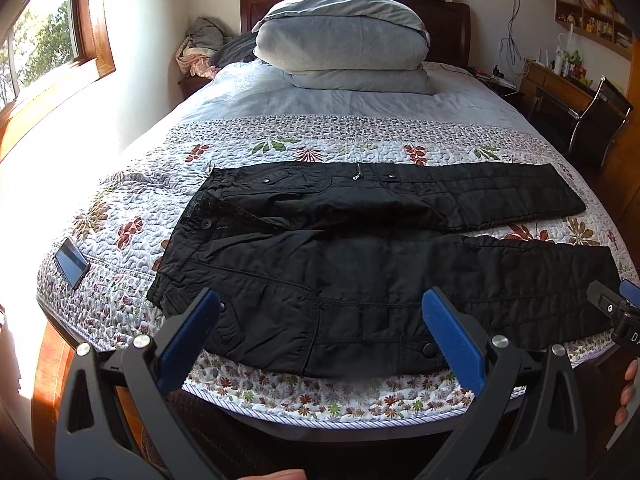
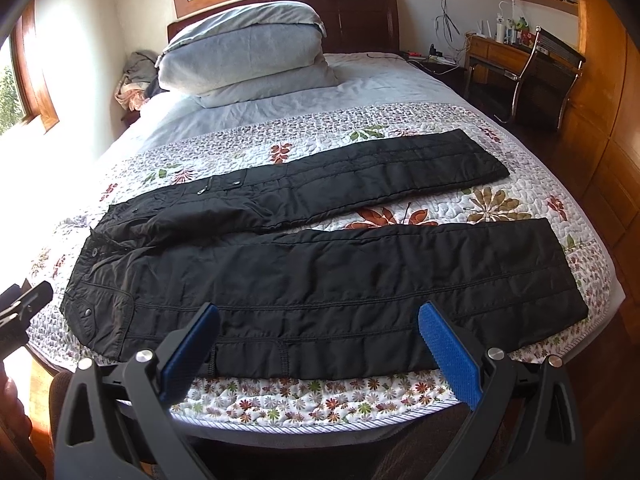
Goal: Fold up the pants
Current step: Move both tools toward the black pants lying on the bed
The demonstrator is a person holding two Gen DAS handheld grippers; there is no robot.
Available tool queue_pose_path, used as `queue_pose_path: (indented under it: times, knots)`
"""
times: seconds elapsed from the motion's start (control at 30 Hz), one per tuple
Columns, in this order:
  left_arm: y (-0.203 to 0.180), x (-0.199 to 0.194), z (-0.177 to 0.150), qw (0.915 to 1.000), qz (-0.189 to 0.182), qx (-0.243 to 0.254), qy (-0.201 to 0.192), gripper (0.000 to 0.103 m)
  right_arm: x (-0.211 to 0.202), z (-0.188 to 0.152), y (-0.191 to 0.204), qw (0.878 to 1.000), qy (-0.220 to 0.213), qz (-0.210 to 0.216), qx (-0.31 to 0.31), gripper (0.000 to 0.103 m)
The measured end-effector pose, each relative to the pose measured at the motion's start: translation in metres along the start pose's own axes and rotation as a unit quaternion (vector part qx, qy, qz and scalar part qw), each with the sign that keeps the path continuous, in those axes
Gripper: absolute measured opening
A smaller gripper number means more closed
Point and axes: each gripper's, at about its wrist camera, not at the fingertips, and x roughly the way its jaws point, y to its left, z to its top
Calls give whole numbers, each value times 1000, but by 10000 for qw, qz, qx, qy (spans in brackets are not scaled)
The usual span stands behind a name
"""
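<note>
1. Two legs of the black padded trousers (image 1: 372, 264) are seen spread apart, laid flat across the bed (image 1: 256, 96) by its foot edge, waistband toward the left edge.
2. The left tongs (image 1: 320, 312) are held wide, gripping nothing, above the near edge.
3. The right tongs (image 2: 318, 326) are likewise spread wide and empty.
4. A phone (image 1: 71, 263) is seen at the bed's near left corner.

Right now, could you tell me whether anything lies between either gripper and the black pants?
Nothing visible does. The left gripper and right gripper are both open above the near leg of the black pants, spread on the floral quilt.
</note>
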Motion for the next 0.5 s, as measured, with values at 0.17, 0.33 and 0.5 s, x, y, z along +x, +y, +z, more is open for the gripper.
queue_pose_path:
  times: [0.17,0.33,0.5]
  knots:
    - [0,3,-3,10000,55,58,13,101,-4,2,2,9998,-88,-79,-139,100]
    - [2,5,-4,10000,42,23,34,101,-6,3,3,9998,-103,-53,-186,100]
    - [3,5,-4,10000,24,27,25,101,-5,2,3,9998,-82,-25,-203,100]
